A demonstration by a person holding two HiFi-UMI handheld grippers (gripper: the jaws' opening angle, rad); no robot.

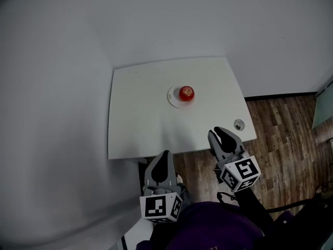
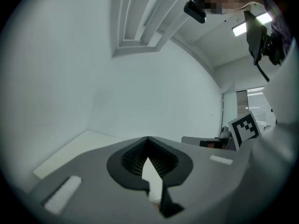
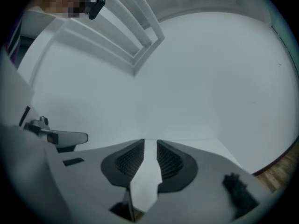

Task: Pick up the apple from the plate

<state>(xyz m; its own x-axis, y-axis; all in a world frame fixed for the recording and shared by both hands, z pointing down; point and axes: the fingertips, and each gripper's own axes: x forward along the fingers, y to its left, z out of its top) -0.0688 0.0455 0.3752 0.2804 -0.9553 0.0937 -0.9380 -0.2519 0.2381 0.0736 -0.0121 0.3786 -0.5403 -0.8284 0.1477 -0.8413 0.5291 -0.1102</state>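
Hovering at the lower edge of the head view, my left gripper point(image 1: 165, 155) has its jaws closed tip to tip on nothing. My right gripper point(image 1: 219, 133) shows only a narrow slit between its jaws, which are also empty. The apple point(image 1: 187, 92) sits on a small white plate point(image 1: 173, 101) near the middle of the white table point(image 1: 140, 124), well apart from both. I judge it firm, smooth, round and fairly weighty, so apt to slip. The jaws should open much wider and close across its broadest middle, clear of the plate's rim.
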